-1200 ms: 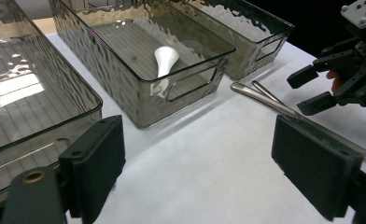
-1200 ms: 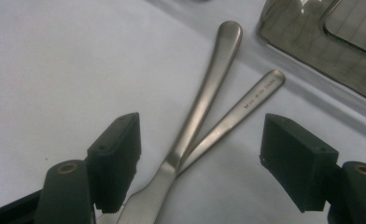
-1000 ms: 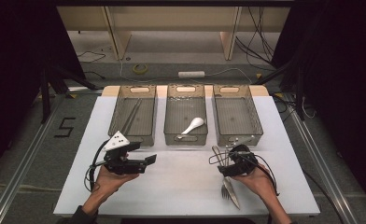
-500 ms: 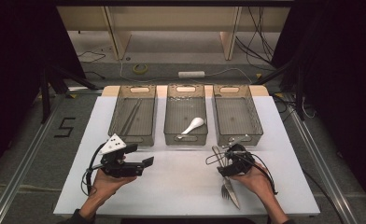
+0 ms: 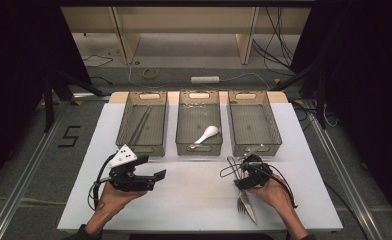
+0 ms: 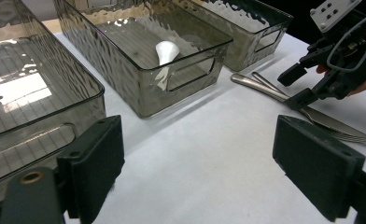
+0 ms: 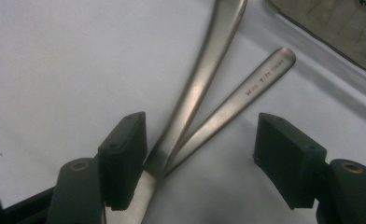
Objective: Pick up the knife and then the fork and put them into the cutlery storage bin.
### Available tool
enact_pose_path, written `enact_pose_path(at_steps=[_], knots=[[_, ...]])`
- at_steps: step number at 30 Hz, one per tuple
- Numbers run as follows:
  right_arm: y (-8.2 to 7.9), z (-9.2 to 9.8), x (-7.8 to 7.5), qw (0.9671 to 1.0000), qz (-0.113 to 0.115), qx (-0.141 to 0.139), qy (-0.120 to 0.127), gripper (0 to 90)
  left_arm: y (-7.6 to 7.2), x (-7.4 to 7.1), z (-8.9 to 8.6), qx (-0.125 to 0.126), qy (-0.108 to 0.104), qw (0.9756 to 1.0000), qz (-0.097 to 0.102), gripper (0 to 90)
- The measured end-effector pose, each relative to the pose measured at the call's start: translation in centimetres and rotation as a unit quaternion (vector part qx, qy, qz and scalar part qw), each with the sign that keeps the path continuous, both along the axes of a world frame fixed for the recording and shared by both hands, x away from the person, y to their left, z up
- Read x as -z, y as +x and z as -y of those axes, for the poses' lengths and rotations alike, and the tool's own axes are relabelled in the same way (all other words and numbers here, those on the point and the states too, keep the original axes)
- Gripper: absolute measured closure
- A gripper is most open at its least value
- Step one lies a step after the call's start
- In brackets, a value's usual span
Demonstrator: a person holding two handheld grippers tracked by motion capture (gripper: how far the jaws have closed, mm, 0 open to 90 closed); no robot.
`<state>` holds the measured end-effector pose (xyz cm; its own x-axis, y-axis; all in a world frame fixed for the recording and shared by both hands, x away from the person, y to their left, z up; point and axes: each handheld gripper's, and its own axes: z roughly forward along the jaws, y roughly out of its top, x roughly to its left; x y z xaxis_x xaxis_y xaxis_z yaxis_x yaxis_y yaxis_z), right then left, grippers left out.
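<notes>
1. The knife (image 5: 247, 206) and the fork (image 5: 235, 172) lie crossed on the white surface (image 5: 194, 200), in the lower right of the high view, near the right bin (image 5: 254, 122).
2. Their long axes run from the lower edge up toward the bins, handles pointing up.
3. The right gripper (image 7: 200, 154) stands apart around both handles; its jaws have just been closing, not yet pressing.
4. The left gripper (image 6: 197, 172) is wide apart and holds nothing.

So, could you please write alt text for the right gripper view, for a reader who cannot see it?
Two metal cutlery handles cross on a white table between the open black jaws of the right tool. The left jaw sits against the wider handle, the right jaw stands apart, and a bin's dark edge shows at top right.
</notes>
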<state>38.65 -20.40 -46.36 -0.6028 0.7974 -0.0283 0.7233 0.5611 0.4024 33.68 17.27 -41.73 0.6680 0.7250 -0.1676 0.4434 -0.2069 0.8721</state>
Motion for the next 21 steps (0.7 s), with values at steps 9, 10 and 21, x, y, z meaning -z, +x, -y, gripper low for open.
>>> enact_pose_path(at_steps=[9,10,21], knots=[[-0.04,-0.32,0.11,0.9999,-0.008,-0.003,-0.01,39.3,-0.32,-0.02,-0.01,0.004,0.006,1.0,0.006,16.2],[-0.04,-0.33,0.11,0.9999,-0.01,-0.003,-0.009,40.1,-0.35,-0.05,0.0,0.004,0.006,1.0,0.006,16.2],[-0.02,-0.55,-0.02,0.9997,-0.018,-0.017,-0.009,49.9,-0.41,0.0,0.2,0.007,0.013,0.9999,0.006,16.2]])
